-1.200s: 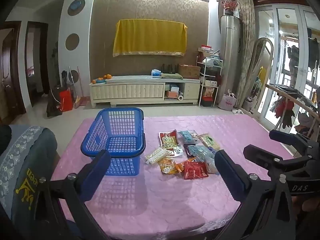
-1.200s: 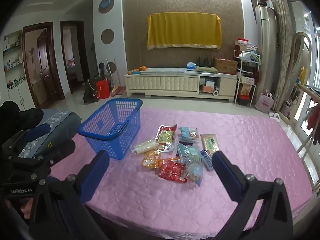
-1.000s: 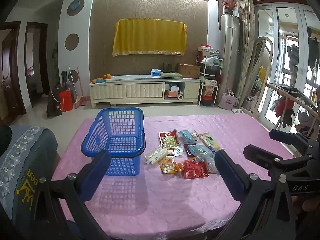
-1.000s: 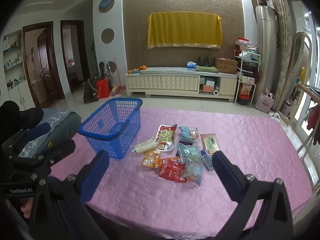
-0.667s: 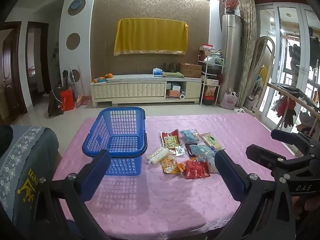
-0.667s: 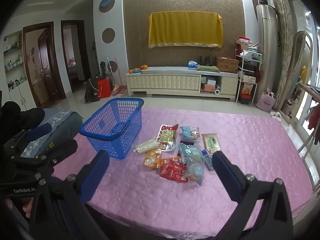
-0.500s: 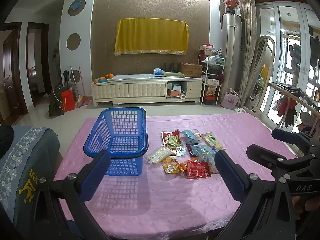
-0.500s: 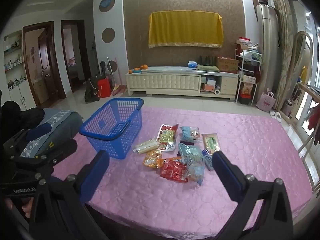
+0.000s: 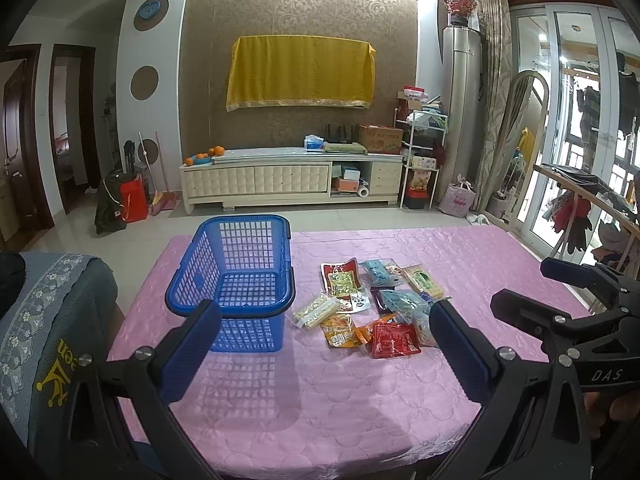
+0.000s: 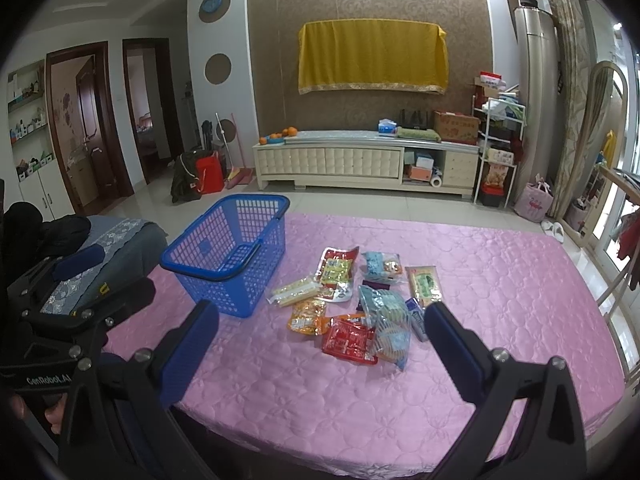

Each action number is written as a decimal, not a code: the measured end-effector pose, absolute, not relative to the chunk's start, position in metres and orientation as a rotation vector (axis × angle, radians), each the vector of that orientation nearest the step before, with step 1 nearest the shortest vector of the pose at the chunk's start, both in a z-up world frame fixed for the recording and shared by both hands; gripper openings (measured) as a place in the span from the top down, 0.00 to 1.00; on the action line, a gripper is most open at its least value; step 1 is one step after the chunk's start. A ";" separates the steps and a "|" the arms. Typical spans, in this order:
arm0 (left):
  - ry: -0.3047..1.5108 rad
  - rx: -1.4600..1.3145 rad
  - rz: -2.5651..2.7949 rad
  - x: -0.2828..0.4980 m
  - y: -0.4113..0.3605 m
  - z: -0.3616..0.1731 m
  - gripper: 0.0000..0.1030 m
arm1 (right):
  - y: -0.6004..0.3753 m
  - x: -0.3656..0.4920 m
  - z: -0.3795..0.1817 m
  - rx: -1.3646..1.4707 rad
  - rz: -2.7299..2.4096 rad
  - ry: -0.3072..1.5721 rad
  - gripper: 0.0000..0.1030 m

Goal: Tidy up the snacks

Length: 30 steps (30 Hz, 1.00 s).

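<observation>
An empty blue plastic basket stands on the pink tablecloth, left of centre. Several snack packets lie in a loose pile to its right, among them a red packet, an orange packet, a pale long packet and a light blue bag. My left gripper is open and empty, above the near table edge. My right gripper is open and empty, near the pile.
A chair back with a grey-blue cover stands at the table's left. A clothes rack stands at the right. A white TV cabinet and a shelf rack line the far wall.
Both grippers have drifted slightly; the basket and snacks sit a little further right in the left wrist view. Nothing on the table has moved.
</observation>
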<state>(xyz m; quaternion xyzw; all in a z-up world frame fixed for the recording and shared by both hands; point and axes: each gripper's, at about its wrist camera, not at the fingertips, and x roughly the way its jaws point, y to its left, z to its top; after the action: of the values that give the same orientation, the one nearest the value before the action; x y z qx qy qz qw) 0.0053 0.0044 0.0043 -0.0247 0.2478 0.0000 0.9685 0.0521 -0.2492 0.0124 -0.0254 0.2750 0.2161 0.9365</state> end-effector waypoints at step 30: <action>0.510 -0.037 -0.006 0.009 0.001 0.004 0.00 | -0.249 0.055 0.010 -0.051 0.428 0.580 0.00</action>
<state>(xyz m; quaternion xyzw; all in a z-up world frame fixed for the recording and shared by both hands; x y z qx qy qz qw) 0.0085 0.0015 0.0041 -0.0185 0.2523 -0.0029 0.9675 0.0545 -0.2493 0.0104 -0.0249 0.2835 0.2094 0.9355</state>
